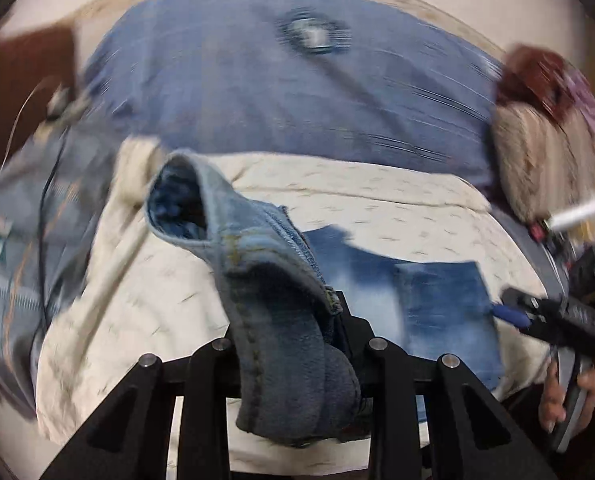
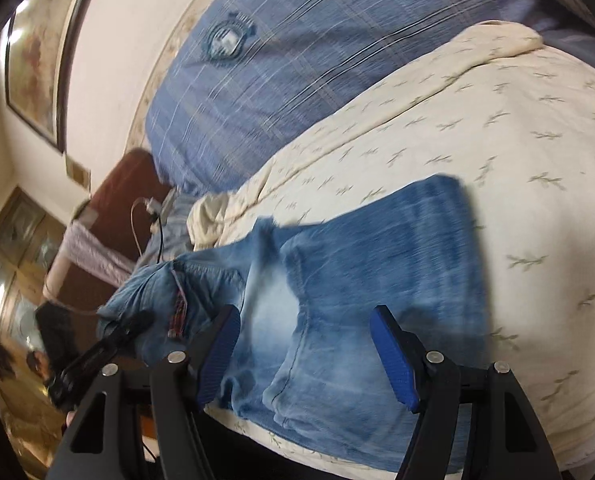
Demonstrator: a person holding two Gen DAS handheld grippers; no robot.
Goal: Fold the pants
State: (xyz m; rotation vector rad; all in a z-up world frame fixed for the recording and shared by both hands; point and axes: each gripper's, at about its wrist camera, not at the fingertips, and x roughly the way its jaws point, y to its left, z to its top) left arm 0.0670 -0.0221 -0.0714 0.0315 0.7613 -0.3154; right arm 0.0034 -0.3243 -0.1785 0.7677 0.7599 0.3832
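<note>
**Onlooker:** Gripping a thick bunch of denim, the left gripper (image 1: 297, 344) sits low in the centre of its own view, jaws clenched on the waistband end of the jeans (image 1: 257, 280). The zipper edge and one open, tube-like fold rise toward the middle left of the frame.

**Listener:** And the other one?

**Onlooker:** The right gripper (image 2: 309, 356) is released, its blue pads (image 2: 393, 364) spread wide at the bottom of its view, with faded denim lying between and beyond them. It holds nothing that I can see.

**Listener:** Where are the pants overall?

**Onlooker:** The jeans (image 2: 357, 280) lie across a cream bedspread (image 2: 497, 140) with a small leaf print, legs reaching toward the centre right, the waist end lifted at lower left. A blue plaid pillow (image 2: 277, 60) fills the upper middle behind them. Everything is blurred.

**Listener:** What might go wrong?

**Onlooker:** I judge the left grasp holds a bunched wad, not a flat edge, so the fold could land twisted or lumpy. With one end lifted alone, the legs may drag and skew. The loose bedspread could ruck up underneath too.
</note>
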